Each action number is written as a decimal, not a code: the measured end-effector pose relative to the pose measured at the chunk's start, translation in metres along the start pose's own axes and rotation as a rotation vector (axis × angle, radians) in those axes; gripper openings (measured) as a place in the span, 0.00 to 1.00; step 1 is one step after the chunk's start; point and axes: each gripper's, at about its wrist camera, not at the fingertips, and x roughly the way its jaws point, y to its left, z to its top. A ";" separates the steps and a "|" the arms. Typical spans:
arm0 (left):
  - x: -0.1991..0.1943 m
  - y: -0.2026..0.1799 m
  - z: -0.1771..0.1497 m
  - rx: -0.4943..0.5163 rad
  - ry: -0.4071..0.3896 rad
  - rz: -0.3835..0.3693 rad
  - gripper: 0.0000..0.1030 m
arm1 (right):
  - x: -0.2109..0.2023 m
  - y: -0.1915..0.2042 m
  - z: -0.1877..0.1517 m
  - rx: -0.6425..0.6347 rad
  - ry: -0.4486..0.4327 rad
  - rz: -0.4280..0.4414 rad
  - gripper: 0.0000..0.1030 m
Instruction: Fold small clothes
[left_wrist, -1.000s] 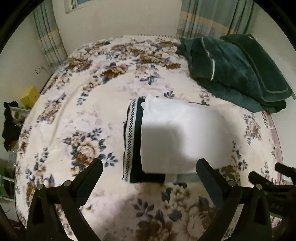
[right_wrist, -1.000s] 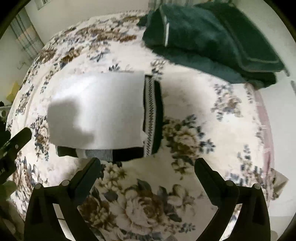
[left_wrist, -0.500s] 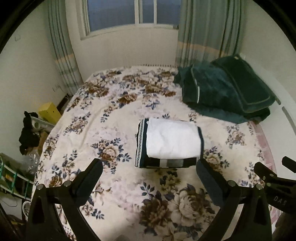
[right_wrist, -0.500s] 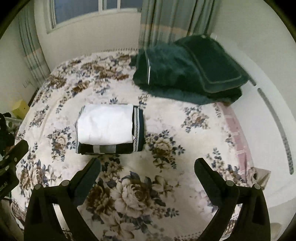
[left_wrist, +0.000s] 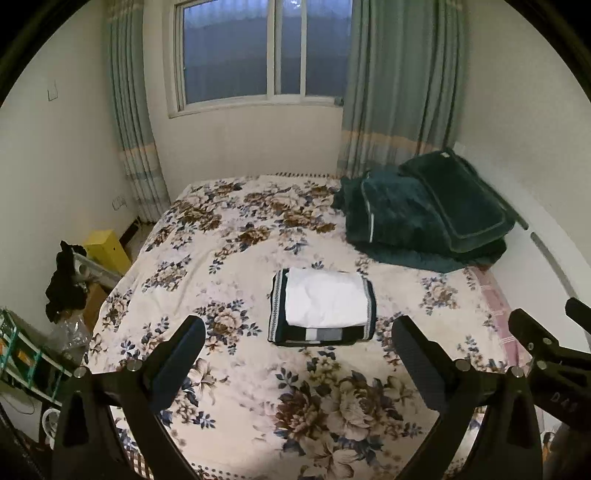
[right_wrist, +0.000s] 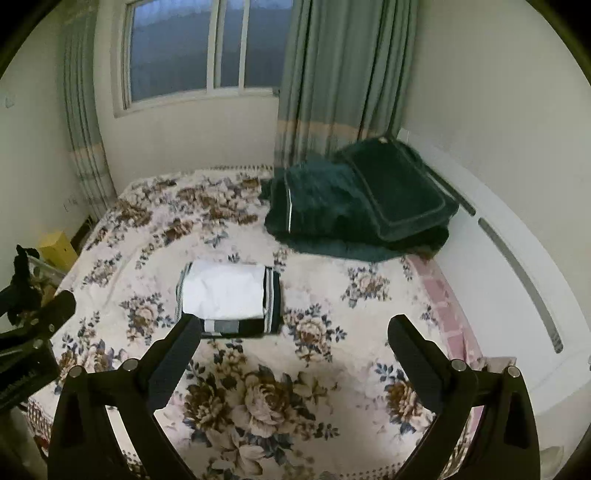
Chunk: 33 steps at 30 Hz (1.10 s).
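Note:
A folded garment (left_wrist: 323, 307), white on top with dark patterned edges, lies flat on the middle of the floral bed (left_wrist: 236, 266). It also shows in the right wrist view (right_wrist: 229, 297), left of centre. My left gripper (left_wrist: 297, 338) is open and empty, held well back and above the bed's near end. My right gripper (right_wrist: 291, 336) is open and empty too, at a similar distance. The right gripper shows at the right edge of the left wrist view (left_wrist: 546, 350); the left gripper shows at the left edge of the right wrist view (right_wrist: 33, 332).
A pile of dark green blankets (left_wrist: 424, 214) lies at the bed's far right by the wall. A window (left_wrist: 266, 51) with curtains is behind the bed. A yellow box (left_wrist: 107, 249), dark clothes (left_wrist: 62, 284) and a rack stand left of the bed.
Both grippers have pulled back and up from the folded garment, which now looks much smaller. The garment has stayed in place on the bed.

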 end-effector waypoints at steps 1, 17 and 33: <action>-0.006 -0.001 0.000 -0.001 -0.006 -0.003 1.00 | -0.008 -0.001 0.001 0.000 -0.008 0.002 0.99; -0.058 0.003 -0.017 -0.022 -0.053 0.020 1.00 | -0.061 -0.007 -0.009 -0.004 -0.043 0.041 0.99; -0.070 0.004 -0.019 -0.020 -0.071 0.043 1.00 | -0.062 -0.013 -0.013 -0.011 -0.039 0.066 1.00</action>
